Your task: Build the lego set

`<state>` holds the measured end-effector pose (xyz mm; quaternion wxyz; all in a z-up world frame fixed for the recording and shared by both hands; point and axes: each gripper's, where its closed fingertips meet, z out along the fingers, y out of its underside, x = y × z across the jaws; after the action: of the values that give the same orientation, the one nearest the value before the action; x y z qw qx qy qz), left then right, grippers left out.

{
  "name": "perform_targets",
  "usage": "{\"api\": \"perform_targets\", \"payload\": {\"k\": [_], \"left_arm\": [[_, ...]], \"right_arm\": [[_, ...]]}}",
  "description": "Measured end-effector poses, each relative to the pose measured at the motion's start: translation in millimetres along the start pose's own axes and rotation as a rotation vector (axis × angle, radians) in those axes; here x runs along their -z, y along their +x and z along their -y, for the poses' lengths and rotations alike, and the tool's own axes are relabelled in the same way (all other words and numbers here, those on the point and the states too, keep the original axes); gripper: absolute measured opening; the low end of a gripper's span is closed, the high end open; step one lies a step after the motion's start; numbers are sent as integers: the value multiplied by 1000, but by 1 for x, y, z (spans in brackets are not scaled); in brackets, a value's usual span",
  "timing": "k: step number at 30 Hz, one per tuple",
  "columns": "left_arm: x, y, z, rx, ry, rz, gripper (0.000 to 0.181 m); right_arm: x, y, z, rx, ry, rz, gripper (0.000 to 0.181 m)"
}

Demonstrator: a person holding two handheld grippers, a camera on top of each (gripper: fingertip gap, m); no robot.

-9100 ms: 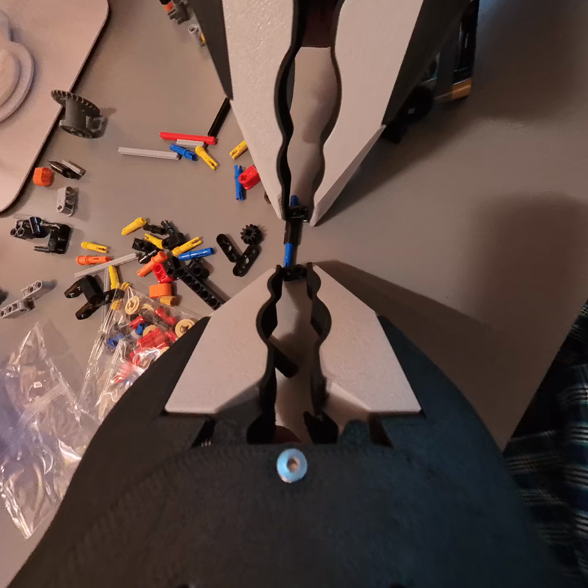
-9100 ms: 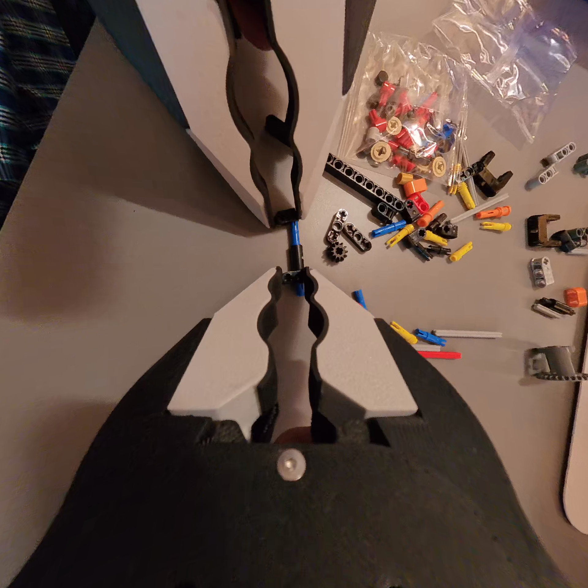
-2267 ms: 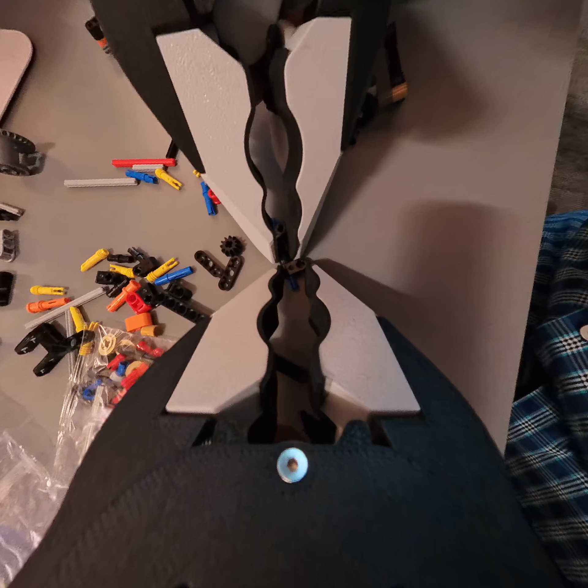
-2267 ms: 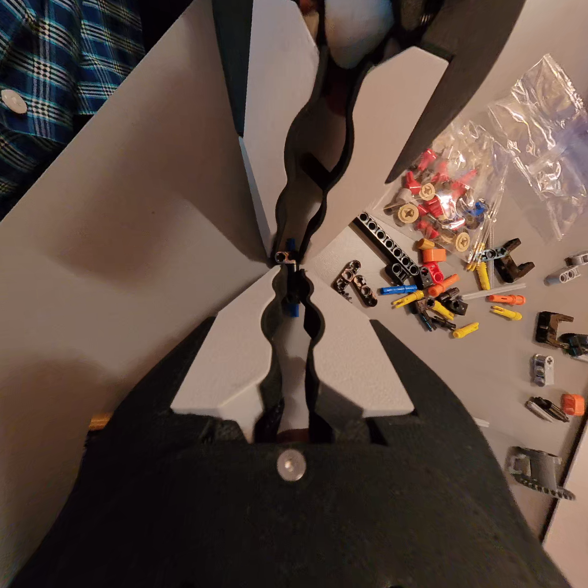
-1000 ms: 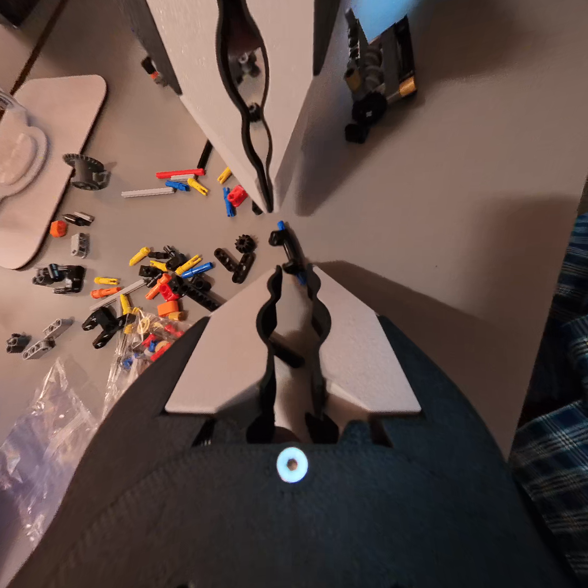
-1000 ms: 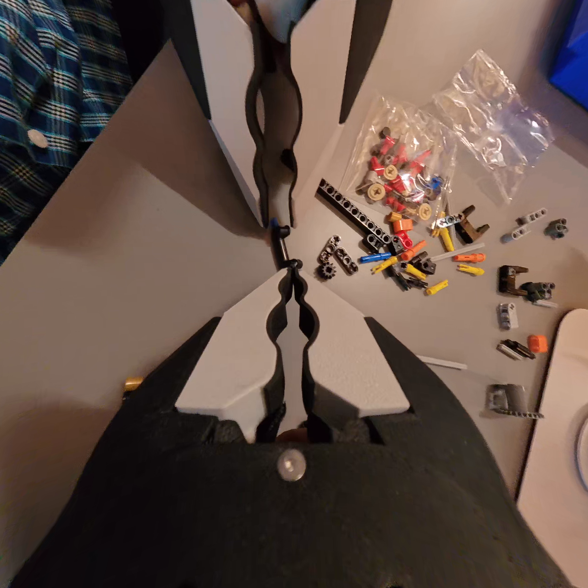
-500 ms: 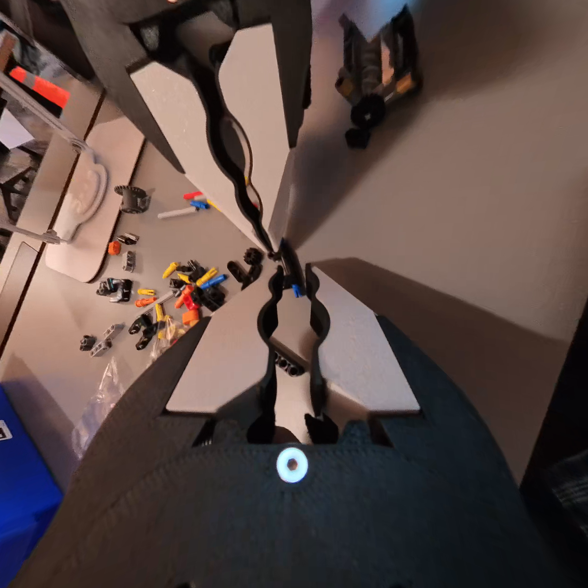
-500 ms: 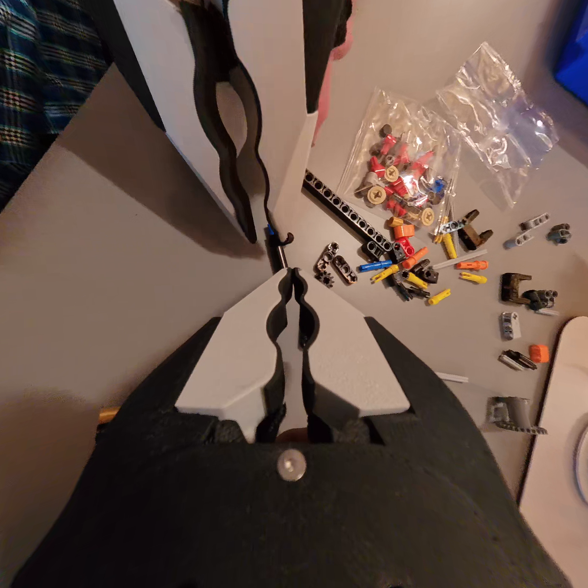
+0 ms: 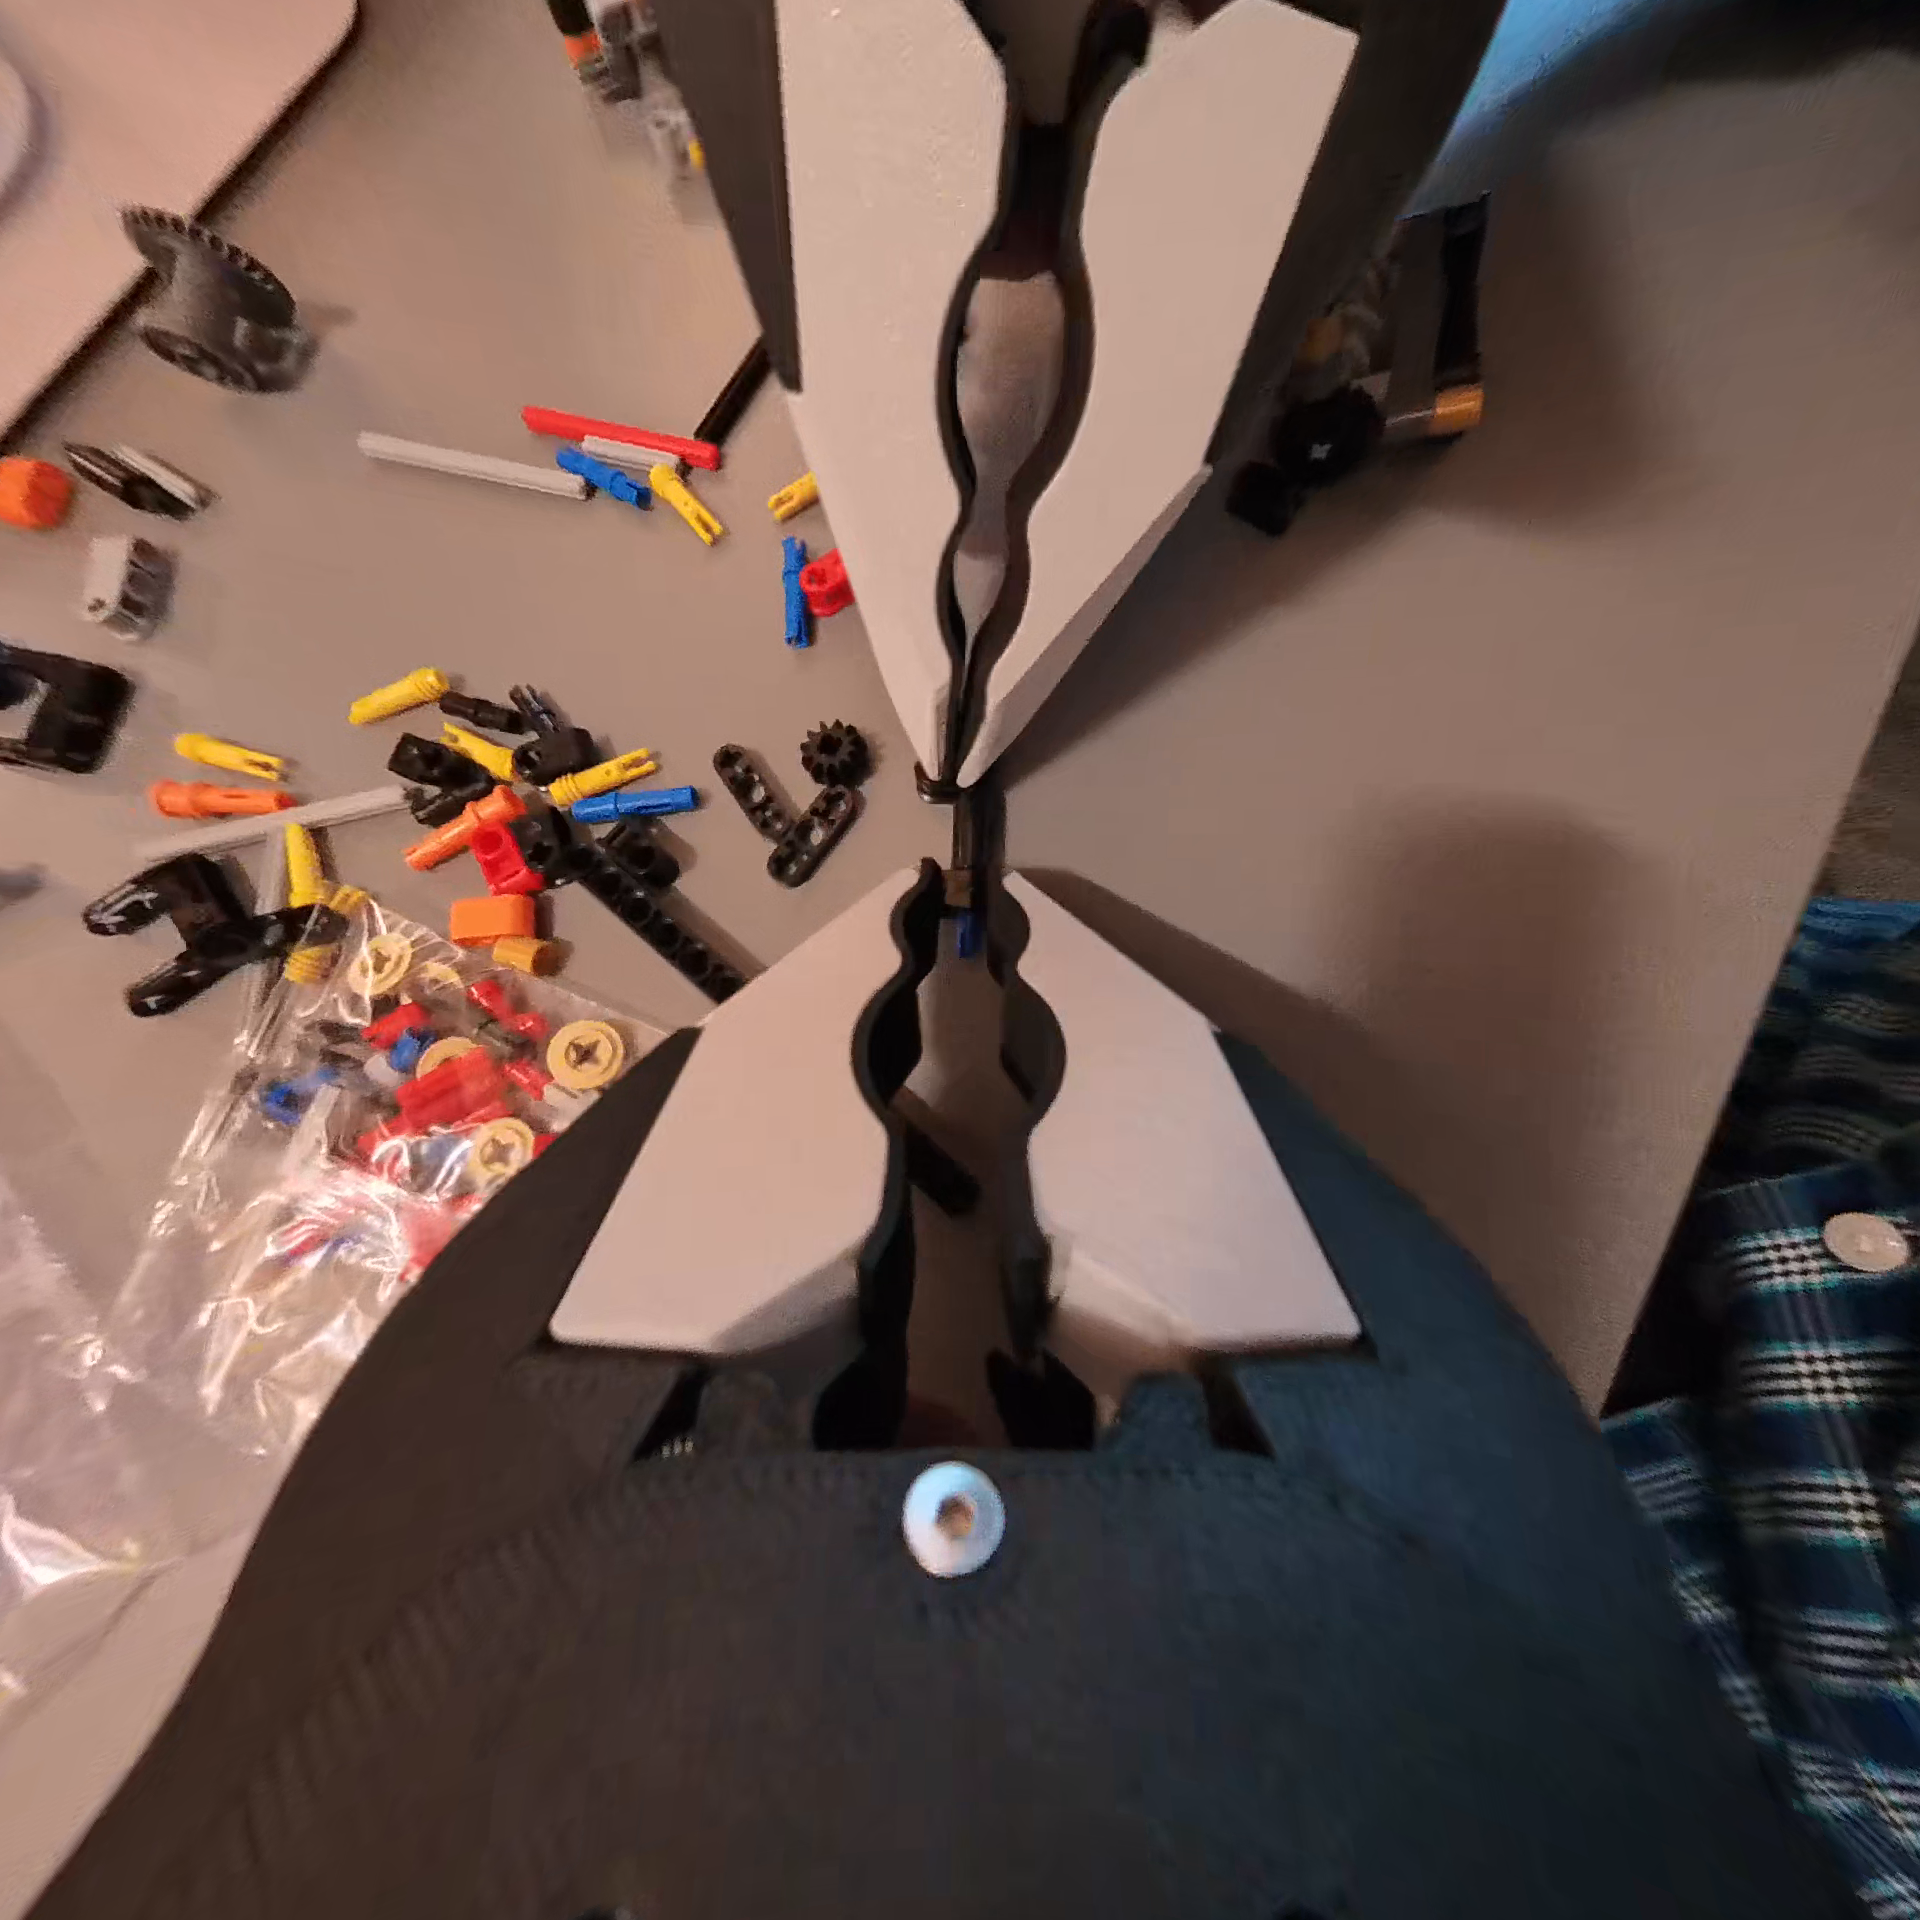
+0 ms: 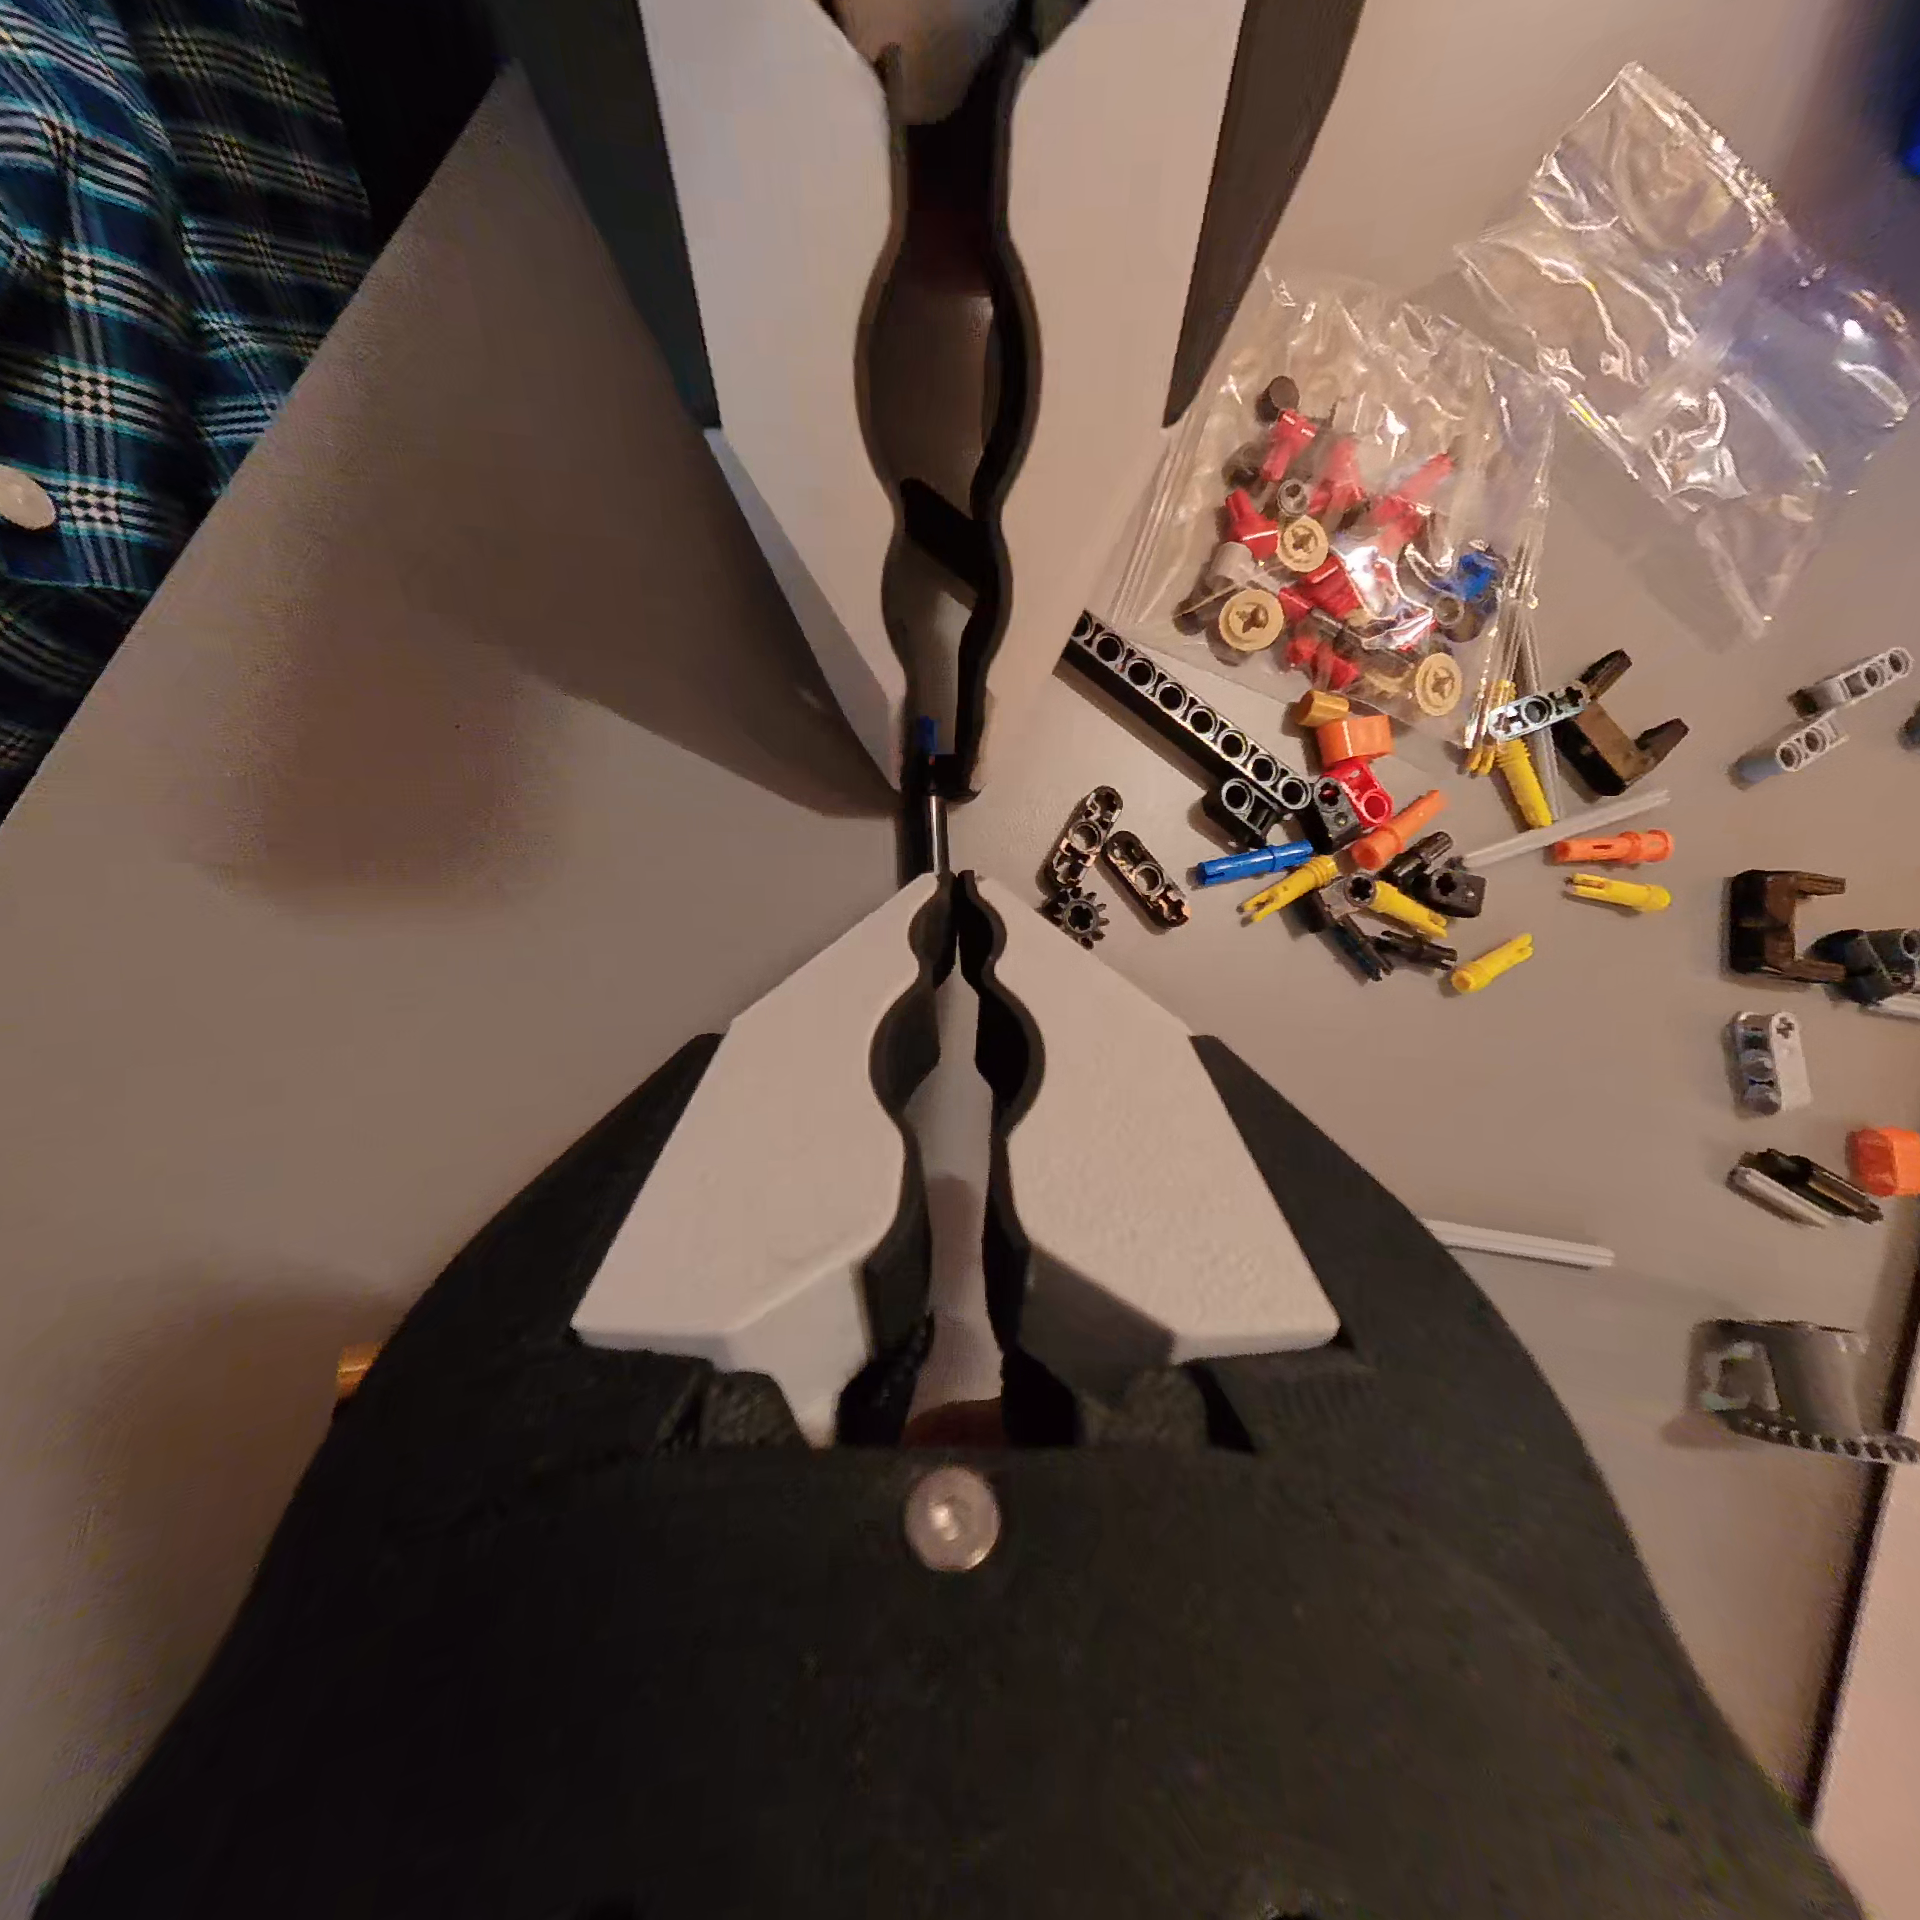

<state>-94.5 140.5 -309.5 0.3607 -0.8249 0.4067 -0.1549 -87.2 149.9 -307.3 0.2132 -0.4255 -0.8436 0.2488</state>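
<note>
My left tongs are pinching one end of a small black lego assembly with a blue pin poking back between the tips. My right tongs meet it tip to tip and are pressed together on its other end, though the dark contact is hard to read, so I may only be touching it. The piece hangs just above the grey worktop, between the two tong tips. Off to the left of my left tongs lie loose lego parts and a clear bag of pieces; a part-built model sits behind my right tongs.
</note>
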Motion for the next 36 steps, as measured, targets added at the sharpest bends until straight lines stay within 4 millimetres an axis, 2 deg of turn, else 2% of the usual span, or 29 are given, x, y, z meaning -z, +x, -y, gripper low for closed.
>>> {"api": "perform_targets", "payload": {"k": [4, 6, 9, 13, 16, 18, 20, 22, 27, 30, 34, 36], "left_arm": [[0, 3, 1, -45, -15, 14, 9], [2, 3, 0, -23, 3, 3, 13], [4, 2, -3, -54, 0, 35, 14], [11, 4, -7, -70, -11, 33, 18], [19, 3, 4, -126, 13, 95, 26], [19, 16, 21, -179, 45, 89, 27], [9, 38, 40, -227, 87, 51, 27], [-11, 54, 50, -276, 74, 19, 28], [-54, 60, 52, -326, 0, -49, 33], [-59, 65, 56, -304, -6, -133, 29], [-66, 64, 60, -292, -10, -155, 14], [-67, 64, 61, -297, -2, -159, 13]], "right_arm": [[2, -1, 2, -1, -1, -4, 2], [14, 1, 6, -14, 23, -12, 4], [40, 9, -1, -30, -7, -72, 5], [62, -1, -14, -65, -58, -69, 6], [72, -6, -20, -99, -58, -83, 7], [79, -8, -23, -121, -41, -104, 7], [85, -10, -28, -138, -31, -126, 7], [88, -14, -29, -151, -8, -137, 7], [90, -21, -37, -174, 18, -146, 8], [92, -22, -38, -173, 36, -147, 7], [93, -22, -39, -169, 42, -149, 7], [94, -22, -40, -170, 40, -152, 7]]}}
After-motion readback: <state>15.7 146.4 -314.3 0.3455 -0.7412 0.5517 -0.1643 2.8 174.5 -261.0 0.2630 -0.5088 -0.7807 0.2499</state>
